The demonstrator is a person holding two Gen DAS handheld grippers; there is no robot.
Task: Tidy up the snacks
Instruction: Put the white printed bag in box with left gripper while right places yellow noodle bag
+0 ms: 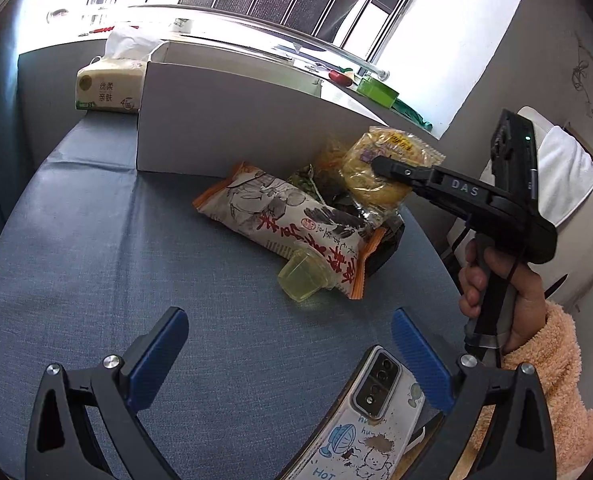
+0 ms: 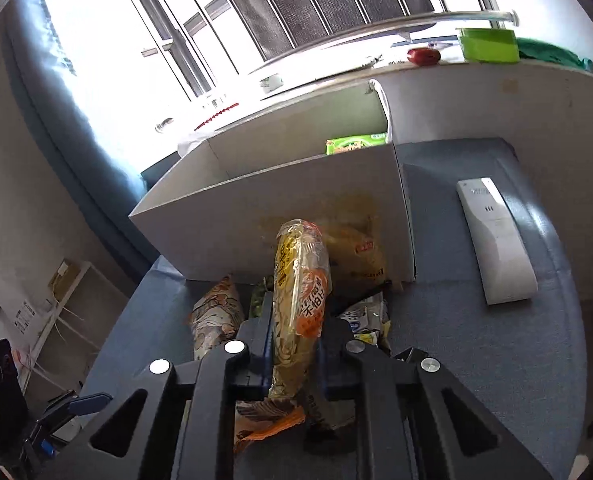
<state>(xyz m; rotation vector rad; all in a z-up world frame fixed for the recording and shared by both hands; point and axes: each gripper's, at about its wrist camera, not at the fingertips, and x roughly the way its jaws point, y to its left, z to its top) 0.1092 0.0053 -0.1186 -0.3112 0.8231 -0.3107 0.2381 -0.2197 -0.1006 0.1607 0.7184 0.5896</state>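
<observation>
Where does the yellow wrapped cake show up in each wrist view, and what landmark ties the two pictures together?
Left wrist view: the yellow wrapped cake sits right of centre above the snack pile, clamped by the right gripper coming in from the right.
Right wrist view: the cake stands centre frame, edge-on between the right gripper's fingers.
Shared landmark: the white box, behind the pile in both views.
</observation>
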